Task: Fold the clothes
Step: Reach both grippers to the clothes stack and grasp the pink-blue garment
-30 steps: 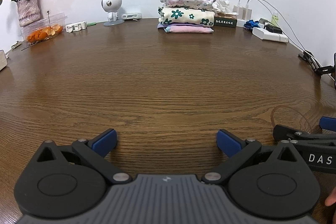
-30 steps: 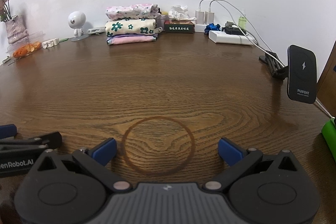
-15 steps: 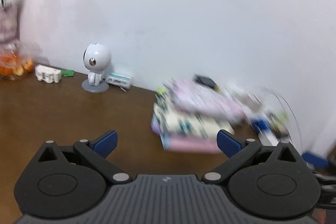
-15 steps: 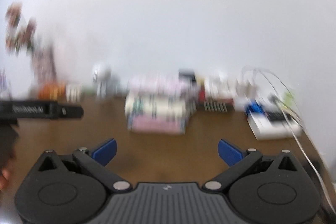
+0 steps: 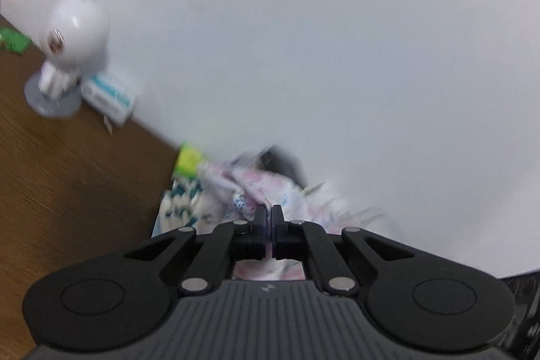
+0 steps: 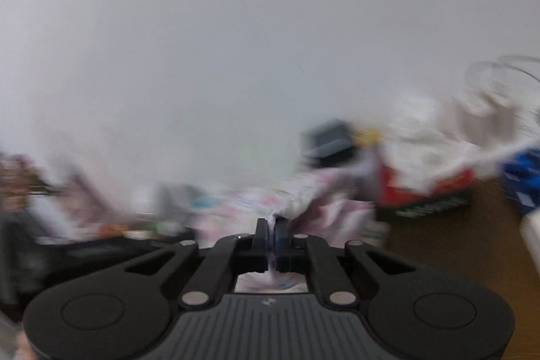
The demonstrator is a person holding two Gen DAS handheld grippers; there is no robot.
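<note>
Both pairs of fingers have just snapped closed, left gripper (image 5: 269, 214) and right gripper (image 6: 270, 226) each pinching the pink floral garment (image 5: 270, 188) atop the clothes stack (image 5: 182, 208) right of the white figurine (image 5: 72, 32).

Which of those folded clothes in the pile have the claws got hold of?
The top one, the pale pink-flowered cloth: both the left claw and right claw pinch it; the cream cloth with dark green flowers lies beneath.

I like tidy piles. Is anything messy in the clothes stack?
Yes. The pink floral garment on top looks pulled up and rumpled, pinched by the left gripper and right gripper. It's blurry, though.
</note>
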